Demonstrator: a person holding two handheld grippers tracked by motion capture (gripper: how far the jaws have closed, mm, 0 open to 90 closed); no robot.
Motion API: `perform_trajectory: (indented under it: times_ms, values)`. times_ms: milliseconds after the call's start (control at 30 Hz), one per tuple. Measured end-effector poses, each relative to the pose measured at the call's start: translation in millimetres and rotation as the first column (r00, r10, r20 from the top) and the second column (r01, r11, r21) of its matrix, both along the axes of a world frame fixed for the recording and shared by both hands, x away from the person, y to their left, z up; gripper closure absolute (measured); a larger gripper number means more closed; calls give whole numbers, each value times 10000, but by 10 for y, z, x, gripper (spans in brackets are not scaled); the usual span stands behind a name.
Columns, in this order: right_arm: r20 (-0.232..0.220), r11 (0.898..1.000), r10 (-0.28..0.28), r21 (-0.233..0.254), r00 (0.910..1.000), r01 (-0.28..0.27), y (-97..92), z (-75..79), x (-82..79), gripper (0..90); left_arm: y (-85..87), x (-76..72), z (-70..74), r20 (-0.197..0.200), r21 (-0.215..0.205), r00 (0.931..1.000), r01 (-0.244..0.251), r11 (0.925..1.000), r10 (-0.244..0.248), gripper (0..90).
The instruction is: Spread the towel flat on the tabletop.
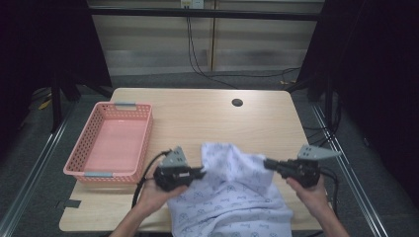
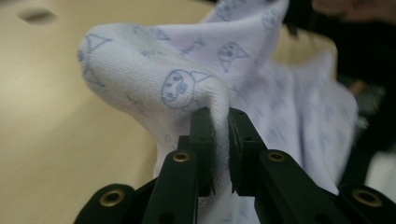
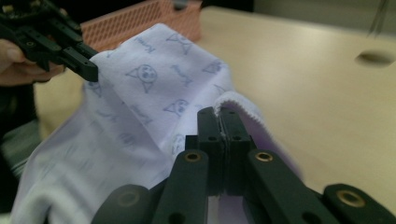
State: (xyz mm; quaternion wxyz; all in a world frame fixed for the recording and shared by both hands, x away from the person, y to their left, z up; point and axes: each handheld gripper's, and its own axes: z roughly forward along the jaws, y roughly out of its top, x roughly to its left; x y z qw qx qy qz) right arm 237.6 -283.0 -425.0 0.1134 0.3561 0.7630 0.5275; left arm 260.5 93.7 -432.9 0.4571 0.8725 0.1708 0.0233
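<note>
Printed cloth [image 1: 232, 187] stretched between both claws, left claw [image 1: 201, 171] pinching one fold — right claw [image 1: 267, 163] clamped on its hem.

Table [image 1: 207, 116] w/ basket [image 1: 109, 143], cloth [image 1: 232, 192].

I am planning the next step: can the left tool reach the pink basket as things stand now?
Probably yes. The pink basket lies just beside the left tool, with bare table between. But this tool is shut on the printed cloth, so the cloth would come along.

Cloth [image 1: 232, 197] lower part cut off by high view's bottom edge; print blurred there.
</note>
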Motion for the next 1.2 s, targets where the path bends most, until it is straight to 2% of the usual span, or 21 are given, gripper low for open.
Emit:
perform_trajectory:
  times_ms: [33, 133, 200, 300, 400, 433, 467, 533, 567, 600, 667, 733, 767, 867, 933, 967, 1000, 1033, 1100, 1167, 1200]
  values:
    - [-350, 9996, 202, -200, 9992, -209, 25, -100, -76, 895, -27, -83, -125, -294, 283, 9992, 290, 9992, -282, 804]
    - [-1302, 9895, 545, -1260, 9900, -711, 42, -399, -273, 895, -17, -218, -335, -1233, 237, 9883, 932, 9954, -896, 777]
    - [-1856, 9858, 538, -1468, 9811, -818, -10, -504, -351, 895, 4, -249, -343, -1639, 138, 9776, 1360, 9906, -1319, 710]
    - [-2346, 9673, 335, -2369, 9715, -905, -49, -608, -436, 893, 84, -233, -291, -1845, -261, 9737, 1307, 9911, -1333, 618]
    - [-2435, 9677, 109, -2419, 9698, -716, -74, -609, -429, 808, 196, -140, -209, -1689, -899, 9840, 416, 9951, -564, 567]
    - [-2432, 9687, 41, -2397, 9700, -642, -79, -601, -425, 768, 248, -71, -190, -1824, -1590, 9828, -7, 9873, -287, 582]
    - [-2276, 9694, 102, -2367, 9737, -655, -91, -585, -419, 725, 272, -16, -183, -1795, -1855, 9837, -429, 9817, 91, 609]
    - [-2053, 9759, -100, -2154, 9786, -352, -125, -526, -419, 699, 262, 85, -193, -1818, -1841, 9799, -1162, 9760, 823, 659]
    - [-1923, 9789, -108, -2024, 9813, -289, -144, -494, -413, 669, 239, 118, -209, -1886, -1912, 9783, -1221, 9739, 856, 651]
    - [-1827, 9800, -204, -1982, 9830, -165, -158, -468, -406, 633, 160, 160, -242, -1980, -1876, 9784, -966, 9775, 587, 618]
    - [-1565, 9847, -425, -1738, 9868, 149, -189, -401, -336, 597, 45, 176, -265, -1838, -1820, 9824, -671, 9810, 331, 496]
    - [-1434, 9825, -593, -1832, 9879, 324, -184, -377, -286, 567, -10, 188, -272, -1893, -1900, 9818, -485, 9806, 119, 482]
    - [-1373, 9820, -723, -1832, 9879, 464, -154, -371, -102, 538, -120, 205, -250, -1838, -1870, 9830, -331, 9818, -19, 450]
    - [-1689, 9801, -868, -1909, 9818, 538, -85, -452, 210, 474, -228, 220, -229, -1914, -1928, 9802, 138, 9811, -514, 461]
    - [-1997, 9791, -1008, -1938, 9747, 616, -39, -536, 387, 458, -262, 213, -240, -2021, -1817, 9779, 162, 9832, -535, 491]
    - [-2172, 9802, -976, -1901, 9712, 560, -22, -577, 459, 457, -313, 197, -292, -2130, -1406, 9738, 501, 9888, -796, 502]
    - [-2306, 9794, -1013, -1938, 9678, 563, -4, -610, 511, 462, -313, 197, -292, -2130, -1406, 9738, 501, 9888, -796, 530]
    - [-2426, 9802, -1060, -1885, 9643, 603, 16, -636, 549, 504, -356, 142, -342, -2069, -828, 9738, 789, 9934, -946, 561]
    - [-2555, 9847, -821, -1700, 9633, 389, 40, -649, 570, 736, -376, 73, -354, -1838, -543, 9731, 1310, 9899, -1388, 734]
    - [-2387, 9864, -734, -1607, 9683, 352, 48, -625, 561, 887, -381, 43, -336, -1759, -545, 9749, 1288, 9902, -1365, 878]
    - [-2279, 9875, -717, -1532, 9710, 369, 44, -593, 555, 890, -370, 54, -317, -1694, -654, 9774, 1172, 9910, -1267, 900]
